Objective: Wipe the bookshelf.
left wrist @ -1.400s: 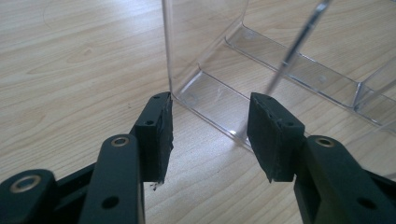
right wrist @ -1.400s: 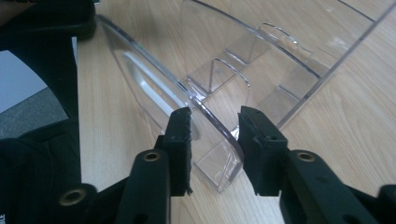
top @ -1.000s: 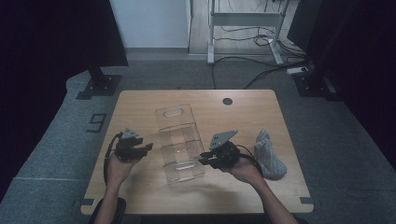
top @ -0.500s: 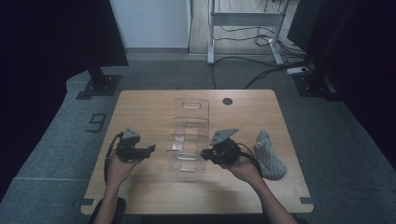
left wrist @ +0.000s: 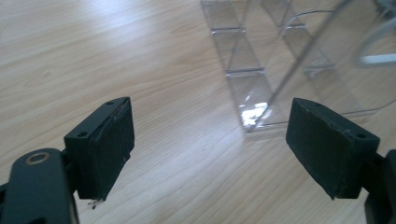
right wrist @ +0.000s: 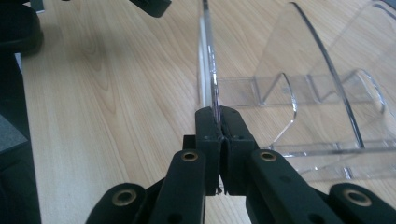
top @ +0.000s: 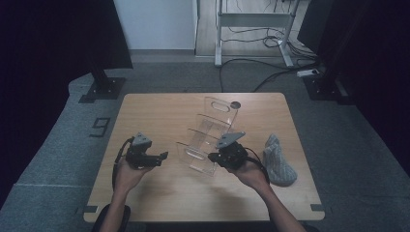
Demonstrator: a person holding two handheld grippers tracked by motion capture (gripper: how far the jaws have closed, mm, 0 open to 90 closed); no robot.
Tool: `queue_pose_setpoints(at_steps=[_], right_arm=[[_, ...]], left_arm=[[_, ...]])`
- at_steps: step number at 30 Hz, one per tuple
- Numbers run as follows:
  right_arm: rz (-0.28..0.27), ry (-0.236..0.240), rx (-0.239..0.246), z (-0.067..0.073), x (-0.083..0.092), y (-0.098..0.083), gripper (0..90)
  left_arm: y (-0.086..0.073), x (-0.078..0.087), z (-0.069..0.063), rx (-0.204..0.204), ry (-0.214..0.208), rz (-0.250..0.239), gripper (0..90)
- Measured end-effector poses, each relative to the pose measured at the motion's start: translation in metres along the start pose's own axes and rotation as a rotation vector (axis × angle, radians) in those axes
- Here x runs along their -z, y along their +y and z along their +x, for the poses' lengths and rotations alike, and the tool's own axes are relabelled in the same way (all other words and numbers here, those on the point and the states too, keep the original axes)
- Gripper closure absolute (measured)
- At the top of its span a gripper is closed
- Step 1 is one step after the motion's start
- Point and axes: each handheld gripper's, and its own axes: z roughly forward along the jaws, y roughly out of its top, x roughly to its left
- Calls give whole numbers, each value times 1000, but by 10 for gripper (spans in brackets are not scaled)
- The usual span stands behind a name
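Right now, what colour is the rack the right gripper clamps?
Colourless, see-through plastic rack; clearest in the right gripper view, pinched by the right gripper.

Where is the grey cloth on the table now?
In the high view, the grey cloth lies near the table's right edge, just right of the right gripper, which grips the clear rack.

Far end of clear rack (left wrist: pixel 261 60) cut off at the top edge; grey cloth (top: pixel 279 162) partly hidden behind hand.

The left claw (left wrist: pixel 210 149) has just been opening, its pads wide apart with bare wooden worktop (left wrist: pixel 116 60) between them, the clear plastic rack (left wrist: pixel 261 70) just beyond
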Motion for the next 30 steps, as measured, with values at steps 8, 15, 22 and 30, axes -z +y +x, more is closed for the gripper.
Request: queue_pose_setpoints(at_steps=[8, 15, 22, 30], right_arm=[[2, 16, -1, 7, -5, 5, 859], [4, 31, 4, 15, -9, 9, 847], [6, 50, 27, 26, -14, 14, 829], [9, 70, 34, 29, -18, 17, 814]], left_arm=[[9, -1, -16, -55, -34, -33, 162], [12, -7, -25, -80, -38, -49, 174], [14, -10, -30, -90, -31, -78, 184], [14, -15, -34, -100, -14, -83, 199]])
